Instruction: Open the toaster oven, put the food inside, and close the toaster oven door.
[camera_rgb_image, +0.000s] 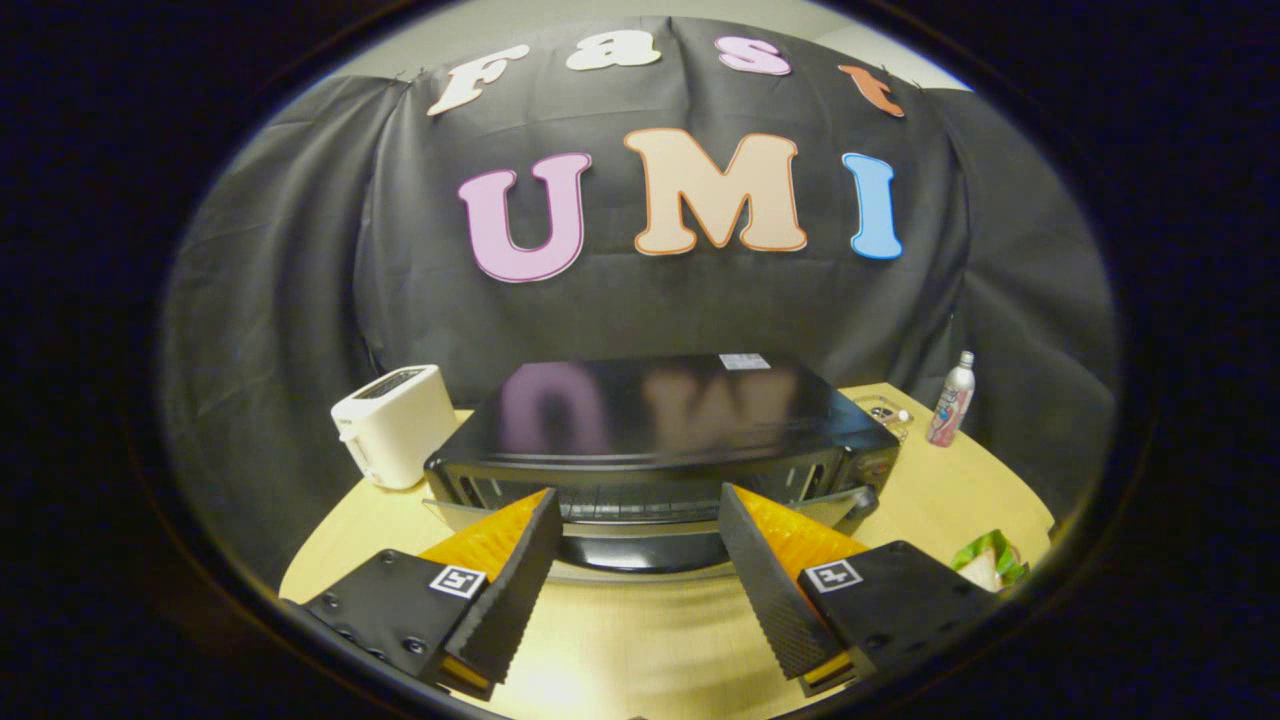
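Two fingers of the gripper (640, 520) are held wide apart with nothing between them, and their tips sit just short of the oven (660, 430), which stands straight ahead on the bench (620, 640). The oven door (640, 540) appears to be dropped open, at least partly: a rack is seen through the front opening, and the dark door panel lies low between the fingertips. How far the door is down cannot be told for certain.

The food (985, 565), apparently a sandwich in green wrapping, lies on the bench off to the right, beside and a little behind the right finger. A toaster (393, 425) stands to the left of the oven, and a bottle (951, 400) stands beyond and to the right, with a small clear item near it that is too blurred to name.

Several slips can be foreseen. If the gripper is swung right toward the food while held this low and this close, the door's edge or handle could be clipped by the right finger, and the door could be knocked shut or the oven shoved back. The wrapped food looks soft, so it could be crushed or squeezed out of its wrapping if pinched hard, or dropped if pinched loosely. If the door is not fully down, the food could be caught on it on the way to the rack. A wide sweep to the right could also tip the bottle.
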